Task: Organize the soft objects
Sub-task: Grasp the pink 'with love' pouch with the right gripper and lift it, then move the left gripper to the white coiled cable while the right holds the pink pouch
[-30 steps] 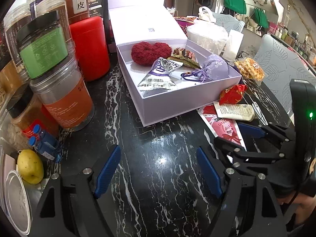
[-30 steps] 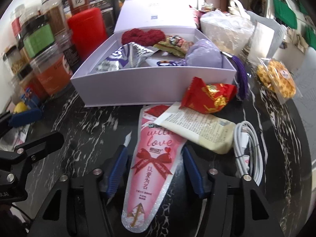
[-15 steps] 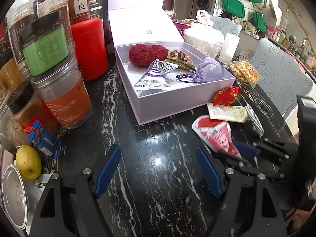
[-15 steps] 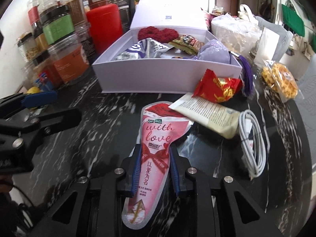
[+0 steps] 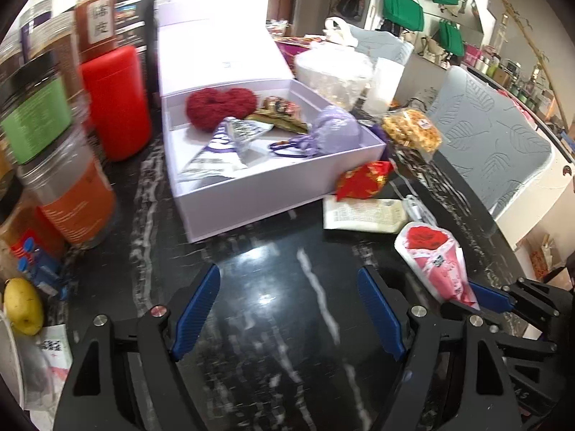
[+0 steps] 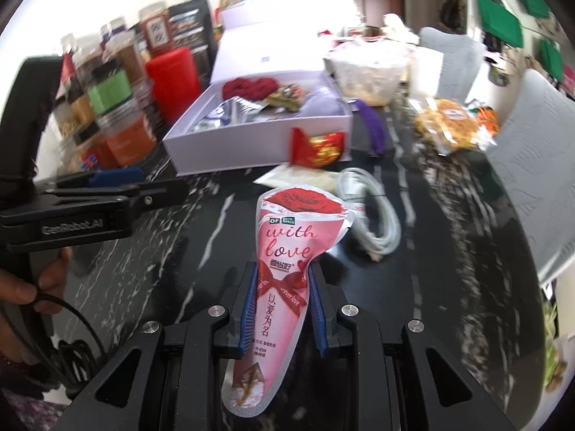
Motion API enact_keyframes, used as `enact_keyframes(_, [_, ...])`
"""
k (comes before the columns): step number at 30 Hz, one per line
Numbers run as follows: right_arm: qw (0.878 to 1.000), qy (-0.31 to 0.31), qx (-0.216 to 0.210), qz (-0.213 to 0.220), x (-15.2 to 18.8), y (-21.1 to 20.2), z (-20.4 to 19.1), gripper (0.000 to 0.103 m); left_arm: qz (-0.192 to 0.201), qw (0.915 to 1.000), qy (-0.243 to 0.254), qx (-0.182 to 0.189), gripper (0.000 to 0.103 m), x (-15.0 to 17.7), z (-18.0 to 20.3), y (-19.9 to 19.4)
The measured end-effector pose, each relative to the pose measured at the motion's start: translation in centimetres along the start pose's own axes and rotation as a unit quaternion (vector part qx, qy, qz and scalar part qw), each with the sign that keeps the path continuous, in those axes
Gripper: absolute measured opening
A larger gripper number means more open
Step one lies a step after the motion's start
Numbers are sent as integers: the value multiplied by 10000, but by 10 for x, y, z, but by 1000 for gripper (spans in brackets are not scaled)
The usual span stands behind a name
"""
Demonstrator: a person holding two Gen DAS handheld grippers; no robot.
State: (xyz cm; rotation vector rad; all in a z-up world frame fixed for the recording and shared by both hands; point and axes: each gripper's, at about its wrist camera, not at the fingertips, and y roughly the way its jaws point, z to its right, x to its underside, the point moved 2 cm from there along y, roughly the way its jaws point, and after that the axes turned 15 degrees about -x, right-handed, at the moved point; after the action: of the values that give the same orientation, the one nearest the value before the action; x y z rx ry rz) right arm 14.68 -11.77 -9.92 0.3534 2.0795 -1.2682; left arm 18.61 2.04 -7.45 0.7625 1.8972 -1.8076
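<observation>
1. Left wrist view first: the black marble table (image 5: pixel 273 287) takes up most of the frame, white veins all over it.
2. On the far side sits the lavender box (image 5: pixel 273 183), lid flipped up behind it. Inside: a red fuzzy heart (image 5: pixel 219 106) at the far end, a silver-purple snack pack (image 5: pixel 230 140) nearer, and a lilac drawstring pouch (image 5: pixel 334 129) on the right.
3. Left of the box is a red canister (image 5: pixel 116 102), with stacked jars (image 5: pixel 46 133) nearer on the left edge.
4. Right gripper (image 6: pixel 282 305) has its blue pads pinching the narrow lower part of the pink "with love" pouch (image 6: pixel 287 251). The pouch looks lifted off the table, rose end pointing toward the box, near side of it.
5. Left gripper (image 5: pixel 289 309) is spread wide with nothing between the fingers, hanging over bare marble near the box's front wall.
6. Just right of the box front: a red candy wrapper (image 6: pixel 316 147), a cream sachet (image 5: pixel 363 213) and a coiled white cable (image 6: pixel 377 215).
7. Small yellow fruit (image 5: pixel 22 305) at the near left.
</observation>
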Motion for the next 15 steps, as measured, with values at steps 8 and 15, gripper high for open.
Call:
enact_keyframes(8, [9985,309,330,309,3,-31,37,26,-39,9993,157,344,79,-8,44,8])
enact_keyframes(15, [9957,565,578,452,4,-49,77,26,-189,9976,91,652,79,-16,82,24])
